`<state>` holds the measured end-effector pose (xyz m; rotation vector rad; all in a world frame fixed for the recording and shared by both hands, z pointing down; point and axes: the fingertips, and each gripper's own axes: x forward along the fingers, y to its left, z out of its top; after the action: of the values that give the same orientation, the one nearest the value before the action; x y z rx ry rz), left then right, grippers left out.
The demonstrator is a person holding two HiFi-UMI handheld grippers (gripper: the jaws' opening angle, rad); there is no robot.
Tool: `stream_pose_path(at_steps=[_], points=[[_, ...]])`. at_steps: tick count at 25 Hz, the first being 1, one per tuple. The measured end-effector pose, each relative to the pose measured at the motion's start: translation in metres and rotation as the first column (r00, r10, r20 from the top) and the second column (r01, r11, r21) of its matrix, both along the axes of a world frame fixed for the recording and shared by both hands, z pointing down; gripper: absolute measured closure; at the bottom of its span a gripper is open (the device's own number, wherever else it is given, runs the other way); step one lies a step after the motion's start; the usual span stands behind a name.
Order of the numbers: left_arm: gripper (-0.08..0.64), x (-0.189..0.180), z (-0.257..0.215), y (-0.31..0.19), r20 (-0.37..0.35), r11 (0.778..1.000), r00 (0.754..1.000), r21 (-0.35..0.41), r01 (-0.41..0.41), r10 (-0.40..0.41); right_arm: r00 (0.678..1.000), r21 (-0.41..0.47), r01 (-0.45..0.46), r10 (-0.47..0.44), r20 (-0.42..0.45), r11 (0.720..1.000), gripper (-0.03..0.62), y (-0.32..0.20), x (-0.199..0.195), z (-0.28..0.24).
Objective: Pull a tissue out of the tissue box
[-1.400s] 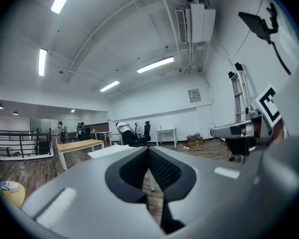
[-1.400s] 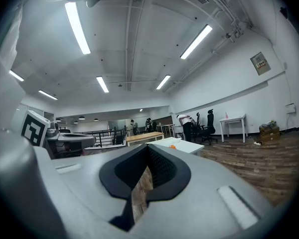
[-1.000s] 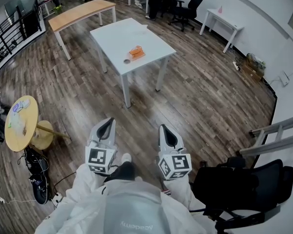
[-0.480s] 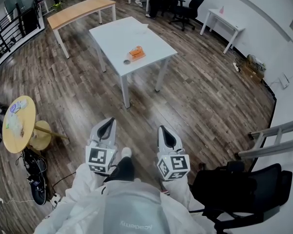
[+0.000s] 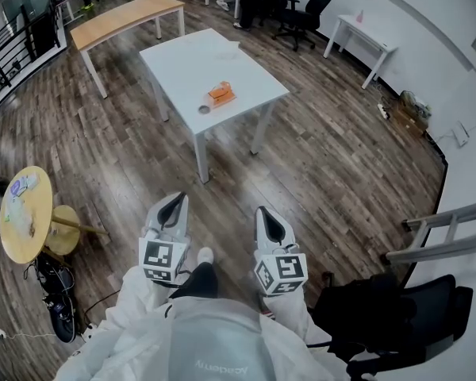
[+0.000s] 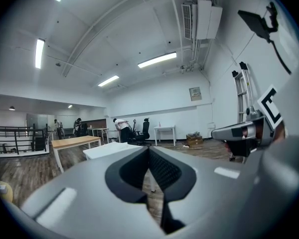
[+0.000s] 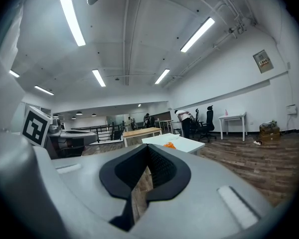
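Both claws clenched on nothing; the tissue box is well ahead of me on the white table.

I hold the left gripper [image 5: 172, 206] and the right gripper [image 5: 268, 219] side by side in front of my body, over the wood floor [image 5: 333, 165]. Each has its jaws pressed together with nothing between them. The orange tissue box [image 5: 220, 94] sits on the white table [image 5: 182, 58], toward its nearer end, with a small round object [image 5: 205, 109] just beside it. A black office chair [image 5: 397, 312] stands at my right and a round yellow side table [image 5: 24, 213] at my left.
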<state>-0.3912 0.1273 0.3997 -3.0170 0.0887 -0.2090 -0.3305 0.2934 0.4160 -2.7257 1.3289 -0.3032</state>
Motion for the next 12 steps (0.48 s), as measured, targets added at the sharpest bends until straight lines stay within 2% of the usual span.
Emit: stream_pose_path(at_steps=[12], points=[[0.560, 0.057, 0.004, -0.046, 0.030, 1.000, 0.999, -0.008, -0.026, 0.027, 0.999, -0.006, -0.023, 0.023, 0.027, 1.000, 0.591, -0.047, 0.054, 0.004]])
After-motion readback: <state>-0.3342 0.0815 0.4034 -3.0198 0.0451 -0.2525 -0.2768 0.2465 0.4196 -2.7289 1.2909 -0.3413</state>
